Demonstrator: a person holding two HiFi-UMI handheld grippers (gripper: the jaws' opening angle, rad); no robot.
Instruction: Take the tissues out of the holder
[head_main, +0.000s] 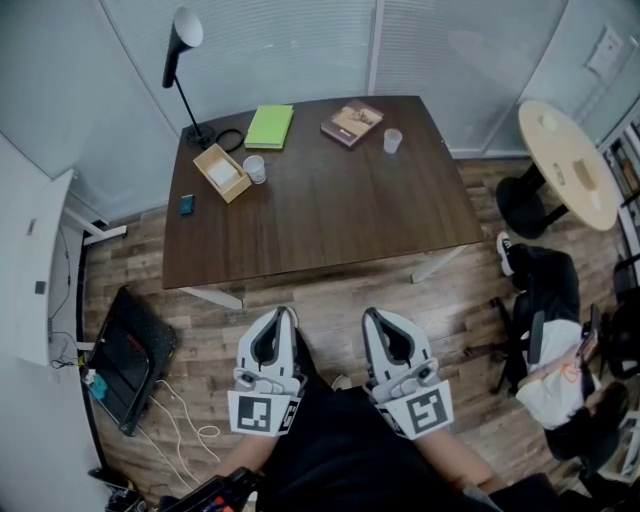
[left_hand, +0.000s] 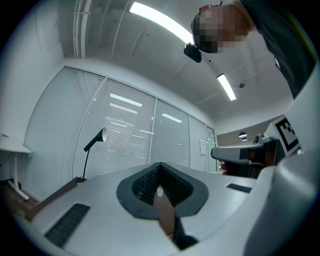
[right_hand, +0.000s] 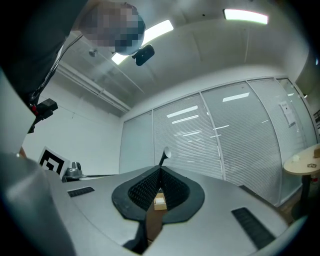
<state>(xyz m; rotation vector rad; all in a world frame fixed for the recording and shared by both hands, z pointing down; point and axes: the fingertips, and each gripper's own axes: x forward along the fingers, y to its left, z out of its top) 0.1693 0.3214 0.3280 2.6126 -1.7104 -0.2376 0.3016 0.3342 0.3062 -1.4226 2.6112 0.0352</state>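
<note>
The head view looks steeply down from above the person (head_main: 340, 455), well back from the dark brown rectangular wooden table (head_main: 330, 205). The cameras on the left gripper (head_main: 283, 314) and right gripper (head_main: 372, 314) sit close behind their jaws, facing level toward the white slatted blinds (left_hand: 125, 135) (ceiling lights (left_hand: 160, 22) above). All three share the slim black desk lamp (head_main: 178, 55).

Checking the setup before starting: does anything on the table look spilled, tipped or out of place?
Nothing stands out: the tissue holder, near cup, far cup, green book, brown book and lamp sit upright or flat on the table; nothing spilled.
</note>
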